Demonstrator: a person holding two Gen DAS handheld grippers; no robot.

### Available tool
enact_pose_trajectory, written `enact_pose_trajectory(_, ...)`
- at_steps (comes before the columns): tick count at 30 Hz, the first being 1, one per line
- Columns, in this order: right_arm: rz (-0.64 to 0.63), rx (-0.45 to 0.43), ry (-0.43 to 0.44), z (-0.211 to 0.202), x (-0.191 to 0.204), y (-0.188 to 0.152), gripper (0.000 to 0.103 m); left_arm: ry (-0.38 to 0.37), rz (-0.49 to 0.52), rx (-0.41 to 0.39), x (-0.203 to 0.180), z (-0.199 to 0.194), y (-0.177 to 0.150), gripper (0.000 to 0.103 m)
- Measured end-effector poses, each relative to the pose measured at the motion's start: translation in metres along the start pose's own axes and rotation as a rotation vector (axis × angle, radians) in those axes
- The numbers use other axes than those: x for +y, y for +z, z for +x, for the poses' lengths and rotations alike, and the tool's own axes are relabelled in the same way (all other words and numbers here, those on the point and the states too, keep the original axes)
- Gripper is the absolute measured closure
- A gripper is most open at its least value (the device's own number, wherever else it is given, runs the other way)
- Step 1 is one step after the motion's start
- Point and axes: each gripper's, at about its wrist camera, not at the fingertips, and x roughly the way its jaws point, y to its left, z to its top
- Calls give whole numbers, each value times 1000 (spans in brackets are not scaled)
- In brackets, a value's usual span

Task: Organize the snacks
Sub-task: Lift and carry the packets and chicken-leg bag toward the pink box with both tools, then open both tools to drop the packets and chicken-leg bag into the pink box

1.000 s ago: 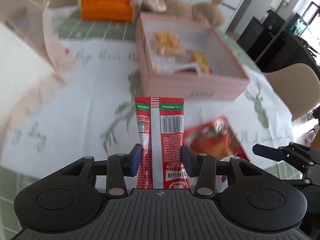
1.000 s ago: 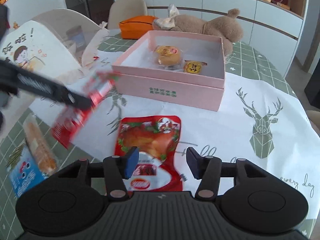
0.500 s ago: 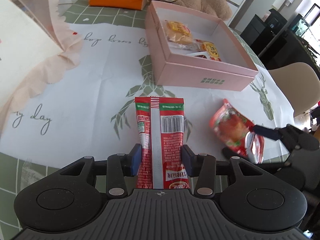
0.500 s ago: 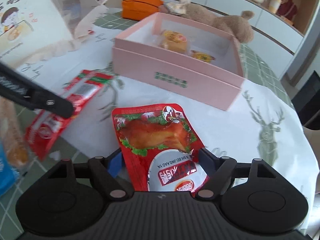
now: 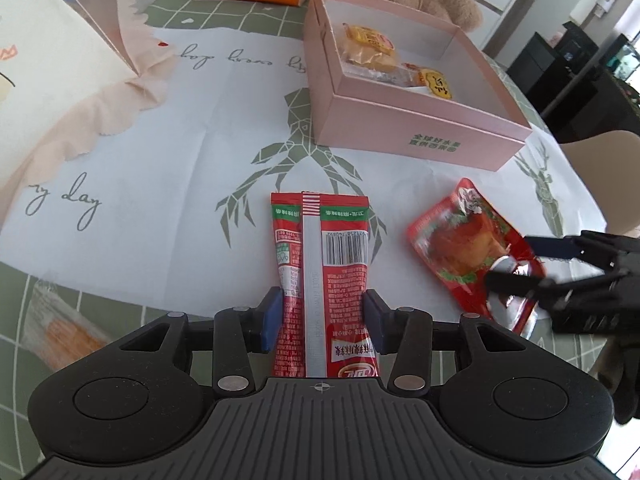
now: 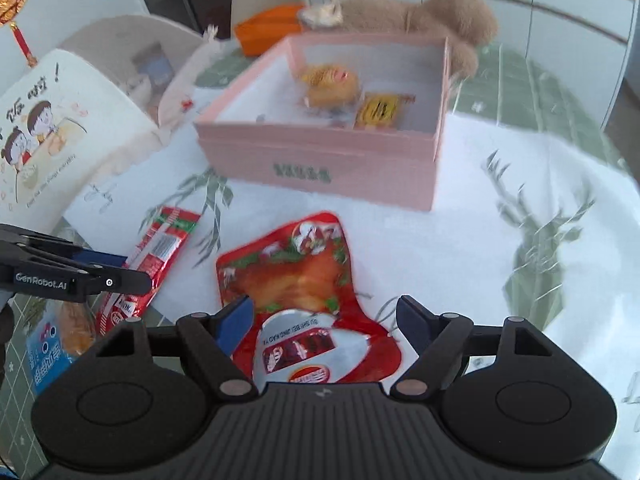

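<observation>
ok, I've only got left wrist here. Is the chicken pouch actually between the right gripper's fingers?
Observer: Yes. In the right wrist view the chicken pouch lies between the right gripper fingers, silver label end nearest the camera.
Operator: Squeezed?
Observer: Cannot tell. A sliver of cloth seems to show beside one finger.
Operator: Anything beside my gripper I'm missing?
Observer: A blue snack packet lies just below the left gripper in that view.
</observation>
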Motion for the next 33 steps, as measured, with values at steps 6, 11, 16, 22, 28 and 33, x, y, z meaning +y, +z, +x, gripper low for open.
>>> enact_pose_trajectory(6, -220, 56, -43, 20, 43, -14, 5, 69, -10, -7, -13, 2, -2, 54)
enact_pose_trajectory(11, -286, 24, -52, 28, 50, -17, 8, 104, -27, -13, -20, 2, -4, 54)
enact_pose_trajectory(16, -352, 78, -36, 16, 50, -14, 37, 112, -43, -22, -29, 0, -10, 54)
enact_pose_trajectory(22, -350, 76, -50, -2, 36, -14, 55, 76, -48, -44, -46, -10, -7, 55)
enact_pose_trajectory(28, -226, 29, 28, -34, 11, 2, 56, -3, -42, -187, -63, -55, 53, 55)
enact_pose_trajectory(33, -179, -88, 15, -71, 3, 50, 56, -62, 15, -269, -76, -59, 135, 50)
